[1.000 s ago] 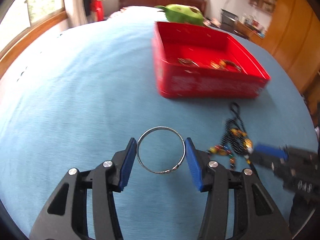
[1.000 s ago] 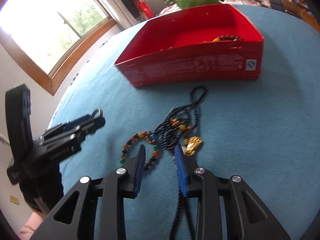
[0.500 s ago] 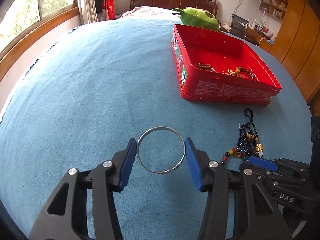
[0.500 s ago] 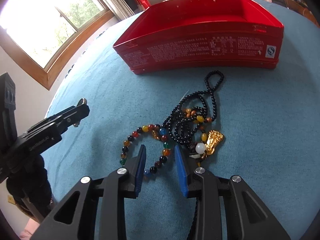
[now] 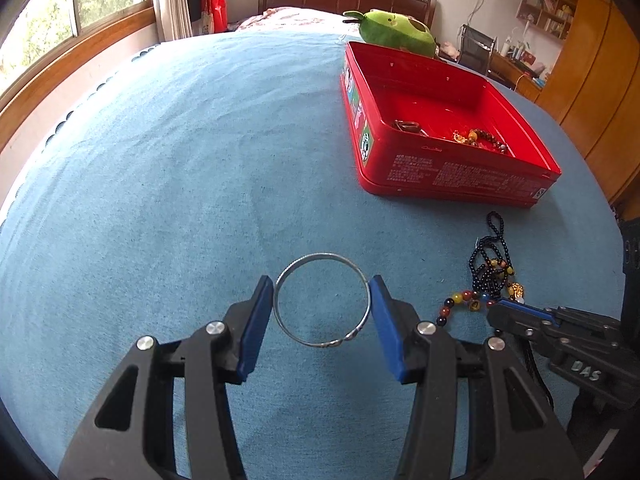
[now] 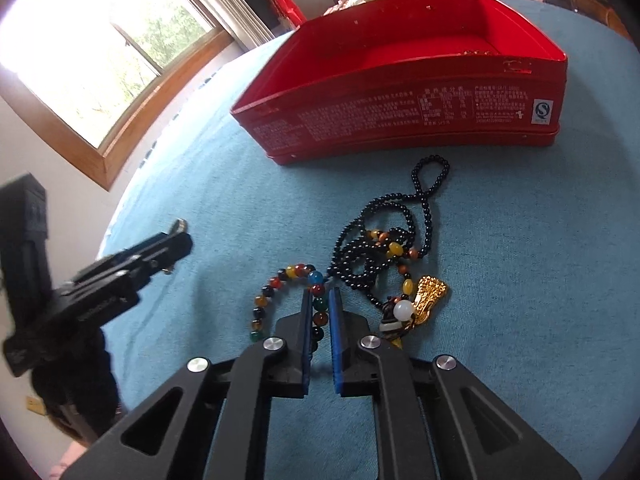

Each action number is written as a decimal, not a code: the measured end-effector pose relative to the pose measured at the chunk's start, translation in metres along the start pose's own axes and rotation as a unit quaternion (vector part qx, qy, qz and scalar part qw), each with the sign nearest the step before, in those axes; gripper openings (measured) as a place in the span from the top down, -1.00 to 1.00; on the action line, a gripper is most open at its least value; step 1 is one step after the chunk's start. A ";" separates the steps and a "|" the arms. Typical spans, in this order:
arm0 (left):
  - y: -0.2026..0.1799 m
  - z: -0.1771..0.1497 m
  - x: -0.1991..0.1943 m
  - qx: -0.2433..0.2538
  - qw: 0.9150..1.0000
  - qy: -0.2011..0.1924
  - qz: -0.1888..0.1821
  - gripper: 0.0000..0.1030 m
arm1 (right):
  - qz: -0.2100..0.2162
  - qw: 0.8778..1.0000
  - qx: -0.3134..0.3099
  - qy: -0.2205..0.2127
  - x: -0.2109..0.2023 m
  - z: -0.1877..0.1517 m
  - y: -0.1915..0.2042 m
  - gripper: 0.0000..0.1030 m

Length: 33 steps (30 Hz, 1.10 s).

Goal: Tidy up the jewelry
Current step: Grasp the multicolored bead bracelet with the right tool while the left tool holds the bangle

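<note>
My left gripper (image 5: 321,292) is shut on a silver bangle (image 5: 321,300), held across its width above the blue cloth. My right gripper (image 6: 320,300) has closed on the multicoloured bead bracelet (image 6: 276,286), which lies on the cloth; the beads sit between its blue pads. A black bead necklace (image 6: 384,236) with a gold pendant (image 6: 430,292) lies tangled just right of it. The red tin box (image 5: 448,128) stands beyond, with a few pieces of jewelry (image 5: 476,138) inside. The right gripper also shows in the left wrist view (image 5: 504,308), and the left gripper shows in the right wrist view (image 6: 176,236).
A blue cloth (image 5: 180,160) covers the table. A green plush toy (image 5: 394,34) lies behind the red box (image 6: 400,92). A window with a wooden frame (image 6: 120,80) is to the left, wooden cabinets (image 5: 592,80) to the right.
My right gripper moved forward and down onto the bead bracelet and closed its jaws on it. My left gripper kept hold of the bangle and drew back and left from the red box.
</note>
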<state>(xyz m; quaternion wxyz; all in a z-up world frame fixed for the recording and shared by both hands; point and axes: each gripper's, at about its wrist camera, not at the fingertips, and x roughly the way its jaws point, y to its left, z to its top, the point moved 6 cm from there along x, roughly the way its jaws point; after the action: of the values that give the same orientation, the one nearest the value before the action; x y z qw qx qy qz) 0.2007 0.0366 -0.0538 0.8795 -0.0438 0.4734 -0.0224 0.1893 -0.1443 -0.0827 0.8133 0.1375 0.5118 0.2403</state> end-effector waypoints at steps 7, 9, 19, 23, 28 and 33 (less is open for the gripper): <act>0.001 0.000 0.002 -0.002 1.000 0.003 0.000 0.06 | 0.062 0.998 0.016 -0.015 -0.031 0.003 0.007 0.85; 0.001 0.001 0.003 -0.003 1.000 0.004 0.000 0.06 | 0.070 0.997 0.020 -0.020 -0.038 0.004 0.005 0.85; 0.000 0.001 0.002 -0.001 1.000 0.003 -0.001 0.06 | 0.069 0.996 0.034 -0.046 -0.061 0.011 -0.009 0.85; -0.001 0.000 0.005 0.000 1.000 0.008 -0.001 0.06 | 0.059 0.996 0.045 -0.041 -0.059 0.009 -0.015 0.85; -0.002 0.000 0.005 0.000 1.000 0.007 -0.005 0.06 | 0.064 0.995 0.051 -0.058 -0.066 0.014 -0.016 0.85; -0.008 0.005 -0.003 0.002 1.000 0.002 -0.016 0.06 | 0.063 0.994 0.055 -0.074 -0.082 0.018 -0.021 0.85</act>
<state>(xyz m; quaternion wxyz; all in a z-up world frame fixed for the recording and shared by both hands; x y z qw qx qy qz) 0.2035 0.0290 -0.0476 0.8781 -0.0500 0.4744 -0.0375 0.1807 -0.2052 -0.0220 0.8234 0.2314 0.4530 0.2514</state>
